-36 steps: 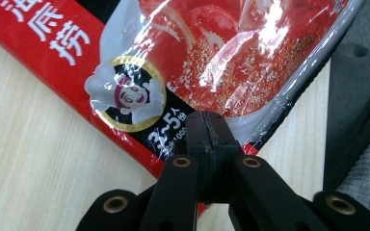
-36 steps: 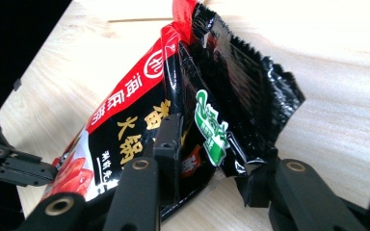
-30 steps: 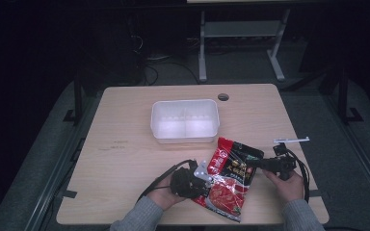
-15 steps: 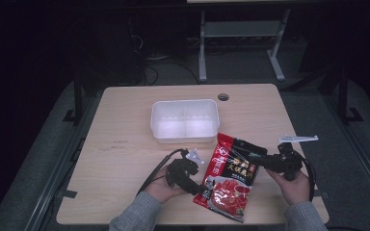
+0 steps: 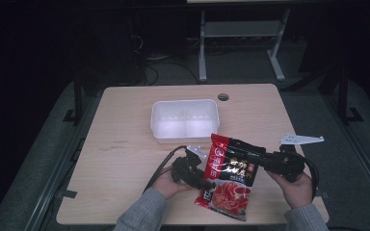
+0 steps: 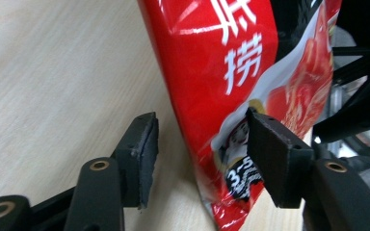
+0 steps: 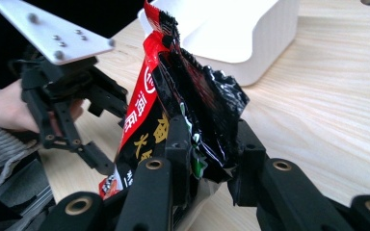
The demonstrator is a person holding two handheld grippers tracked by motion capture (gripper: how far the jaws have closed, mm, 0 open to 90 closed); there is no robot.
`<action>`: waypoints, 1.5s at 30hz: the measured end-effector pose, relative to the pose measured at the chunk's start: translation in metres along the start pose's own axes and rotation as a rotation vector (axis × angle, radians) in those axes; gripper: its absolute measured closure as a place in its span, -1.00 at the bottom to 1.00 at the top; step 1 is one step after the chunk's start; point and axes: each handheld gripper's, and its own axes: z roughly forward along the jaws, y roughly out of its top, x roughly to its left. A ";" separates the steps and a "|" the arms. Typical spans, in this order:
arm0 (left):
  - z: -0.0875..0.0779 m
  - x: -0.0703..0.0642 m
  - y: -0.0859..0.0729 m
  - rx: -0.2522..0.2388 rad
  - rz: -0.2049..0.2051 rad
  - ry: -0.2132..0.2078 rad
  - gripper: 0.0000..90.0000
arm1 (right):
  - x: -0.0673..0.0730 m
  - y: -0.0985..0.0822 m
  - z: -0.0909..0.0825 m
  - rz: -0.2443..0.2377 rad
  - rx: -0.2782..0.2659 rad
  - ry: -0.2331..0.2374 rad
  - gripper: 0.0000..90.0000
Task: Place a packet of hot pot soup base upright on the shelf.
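Red sauce packet [image 5: 231, 175] clamped at black edge by right gripper [image 7: 207, 159]; left gripper [image 6: 200, 154] jaws held apart, straddling opposite edge.

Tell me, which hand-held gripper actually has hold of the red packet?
The right hand-held gripper: its jaws pinch the red packet's black edge. The left hand-held gripper stands open around it.

Light wood table [image 5: 125, 159] w/ round hole [image 5: 223, 96] nr far edge. Dark room, grey carpet floor [image 5: 38, 159]. White metal stand [image 5: 243, 33] behind, cables [image 5: 149, 53] on floor.
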 end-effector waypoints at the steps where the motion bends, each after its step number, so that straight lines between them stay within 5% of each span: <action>1: 0.000 0.000 0.000 -0.002 0.001 -0.012 0.02 | 0.000 0.000 0.000 0.000 0.000 0.000 0.62; 4: -0.001 -0.002 0.002 -0.018 0.007 -0.038 0.30 | 0.004 0.002 0.000 -0.016 -0.005 0.008 0.61; 7: -0.005 -0.004 0.001 -0.019 0.031 -0.011 0.49 | 0.005 0.003 -0.002 -0.023 -0.006 0.030 0.59; 16: -0.007 -0.010 0.000 -0.018 0.059 0.027 0.70 | -0.002 0.000 0.001 0.010 -0.005 0.068 0.33; 26: -0.007 -0.016 0.000 -0.015 0.082 0.036 0.71 | -0.002 -0.002 0.020 0.017 0.074 0.113 0.09; 33: -0.010 -0.017 -0.003 -0.012 0.105 0.047 0.60 | 0.000 0.000 0.019 0.035 0.076 0.175 0.56; 45: -0.035 -0.023 -0.030 0.008 0.137 0.158 0.15 | 0.019 0.008 0.011 0.000 0.056 0.162 0.64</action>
